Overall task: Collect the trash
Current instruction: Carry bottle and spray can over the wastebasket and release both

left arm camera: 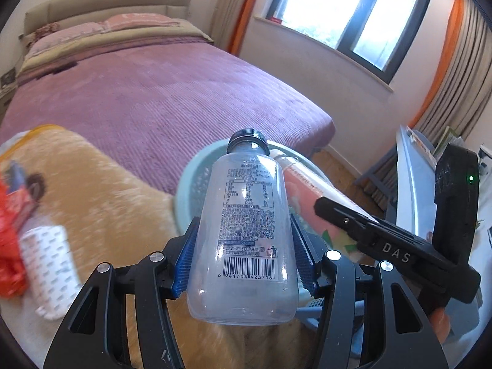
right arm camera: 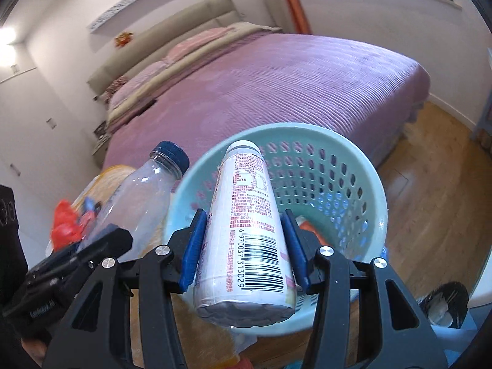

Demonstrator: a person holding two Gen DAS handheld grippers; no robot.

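Left wrist view: the left gripper (left arm camera: 244, 246) is clamped on a clear plastic bottle (left arm camera: 244, 240), blue pads squeezing both sides, dark cap pointing away, barcode label facing the camera.
Basket: a pale green perforated basket (left arm camera: 192, 184) sits right behind the clear bottle, in front of the purple bed (left arm camera: 147, 92).
Other arm: the right gripper (left arm camera: 353, 212) pokes in from the right, holding a pink-and-white bottle (left arm camera: 307, 190) over the basket.
Leftovers: off to the left, on a fuzzy tan surface (left arm camera: 107, 190), there's a red plastic bag (left arm camera: 9, 240) and a white patterned package (left arm camera: 49, 267), both pretty blurry.

Right wrist view: the right gripper (right arm camera: 243, 246) has the pink-and-white bottle (right arm camera: 246, 224) pinched between its blue pads, white cap pointing forward, over the near rim of the basket (right arm camera: 338, 144).
Inside the basket: some stuff already lies at the bottom, too hidden to name.
Neighbor: the clear bottle (right arm camera: 138, 196) with the dark blue cap is just left of the basket rim, held in the left gripper (right arm camera: 101, 240).
Background: wood floor (right arm camera: 430, 190) to the right, the bed behind.
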